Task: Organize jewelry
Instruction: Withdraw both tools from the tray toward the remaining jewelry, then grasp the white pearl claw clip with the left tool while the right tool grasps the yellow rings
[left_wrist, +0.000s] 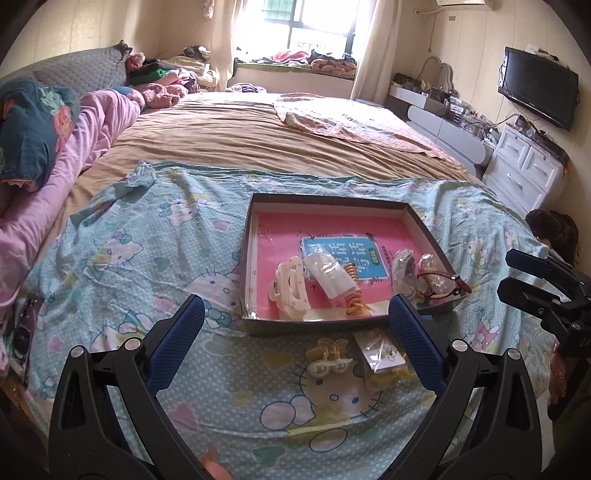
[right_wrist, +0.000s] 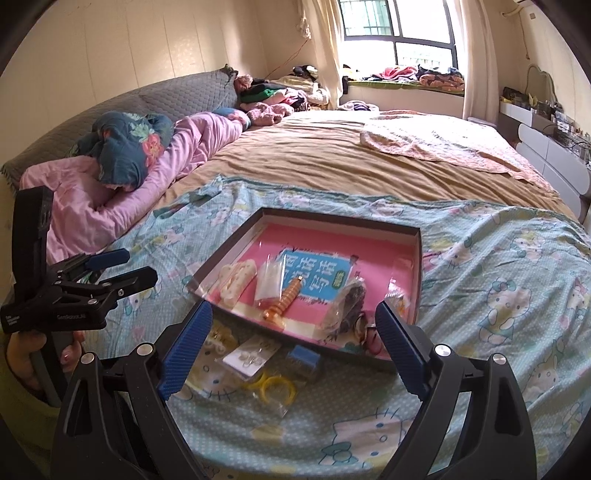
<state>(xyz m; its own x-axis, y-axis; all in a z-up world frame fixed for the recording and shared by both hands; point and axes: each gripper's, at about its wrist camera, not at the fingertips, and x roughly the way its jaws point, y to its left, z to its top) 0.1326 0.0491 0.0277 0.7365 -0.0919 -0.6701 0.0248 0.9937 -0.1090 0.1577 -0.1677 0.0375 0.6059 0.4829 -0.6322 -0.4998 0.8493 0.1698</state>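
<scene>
A shallow dark box with a pink floor lies on the Hello Kitty sheet. Inside are a white hair claw, a clear packet, an orange spiral tie, a dark bagged piece and beaded pieces with a red cord. In front of the box lie a pale yellow claw clip, a bagged earring card, yellow rings and a small blue box. My left gripper is open above them. My right gripper is open too.
A pink quilt and pillows lie at the left. A tan sheet covers the far bed. A white dresser and a wall TV stand at the right. The other gripper shows at each view's edge.
</scene>
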